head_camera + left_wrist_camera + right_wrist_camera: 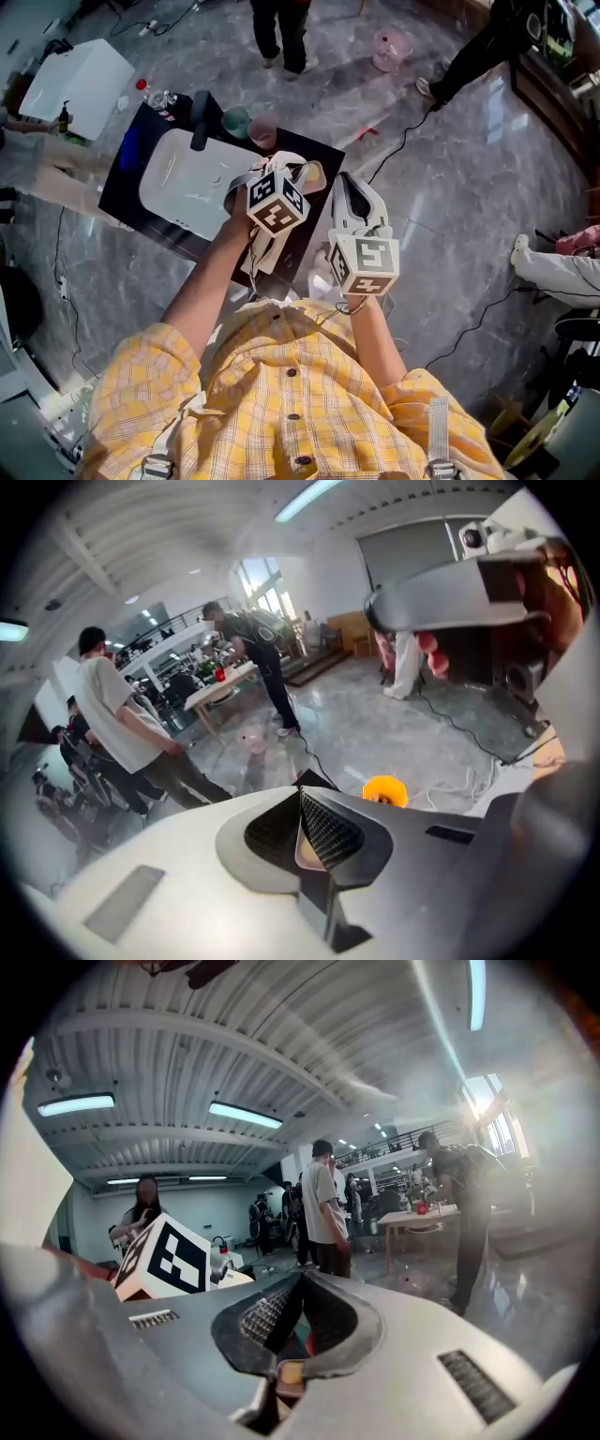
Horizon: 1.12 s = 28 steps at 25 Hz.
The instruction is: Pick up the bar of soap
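Note:
No bar of soap shows plainly. A pale tan rounded thing (314,174) lies at the near right corner of the black table (127,178), just past my left gripper (298,169). In the left gripper view an orange rounded thing (384,789) sits just beyond the left gripper (302,803); I cannot tell whether either is the soap. The left jaws are shut with nothing between them. My right gripper (350,192) hovers to the right of the table over the floor, also shut and empty (298,1283). Its view takes in the left gripper's marker cube (169,1260).
A white sink basin (187,178) with a black faucet (200,120) fills the black table; a teal cup (236,122) and a pink cup (263,131) stand behind it. People (281,33) stand beyond. A pink bucket (391,49) and cables (469,328) lie on the floor.

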{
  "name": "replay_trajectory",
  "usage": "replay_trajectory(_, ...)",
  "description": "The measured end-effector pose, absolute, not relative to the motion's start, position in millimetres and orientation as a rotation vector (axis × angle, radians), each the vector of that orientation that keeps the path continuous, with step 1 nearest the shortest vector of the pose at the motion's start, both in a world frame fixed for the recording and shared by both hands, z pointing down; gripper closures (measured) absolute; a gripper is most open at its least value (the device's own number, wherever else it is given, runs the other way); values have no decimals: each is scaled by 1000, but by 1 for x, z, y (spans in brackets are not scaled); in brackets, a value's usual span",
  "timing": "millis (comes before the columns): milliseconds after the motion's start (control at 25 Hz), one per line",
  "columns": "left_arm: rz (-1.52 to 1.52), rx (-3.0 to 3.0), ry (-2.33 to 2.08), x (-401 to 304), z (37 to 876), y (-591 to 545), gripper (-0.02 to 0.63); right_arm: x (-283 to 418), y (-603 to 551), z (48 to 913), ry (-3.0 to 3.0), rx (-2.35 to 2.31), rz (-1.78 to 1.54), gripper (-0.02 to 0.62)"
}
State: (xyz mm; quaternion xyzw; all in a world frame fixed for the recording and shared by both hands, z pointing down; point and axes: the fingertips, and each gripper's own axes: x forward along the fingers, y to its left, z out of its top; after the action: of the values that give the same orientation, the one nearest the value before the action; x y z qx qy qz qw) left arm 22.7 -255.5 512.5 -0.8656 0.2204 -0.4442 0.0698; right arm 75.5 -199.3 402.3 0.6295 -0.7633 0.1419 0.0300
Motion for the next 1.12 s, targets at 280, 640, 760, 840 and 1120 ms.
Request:
replay_trajectory(280, -1657, -2464, 337, 28, 575, -258, 587, 93, -214, 415, -2323, 1959, 514, 577)
replay_trajectory(640, -1880, -2429, 42, 26, 633, -252, 434, 101, -226, 440, -2323, 1892, 559, 577)
replay_trajectory(760, -1918, -2466, 8, 26, 648, -258, 385, 103, -233, 445, -2334, 1877, 583, 576)
replay_trajectory(840, -1949, -2486, -21, 27, 659, -260, 363, 105, -238, 448, -2332, 1868, 591, 576)
replay_trajectory(1120, -2074, -2477, -86, 18, 686, -265, 360, 100, -250, 456, -2346, 1828, 561, 575)
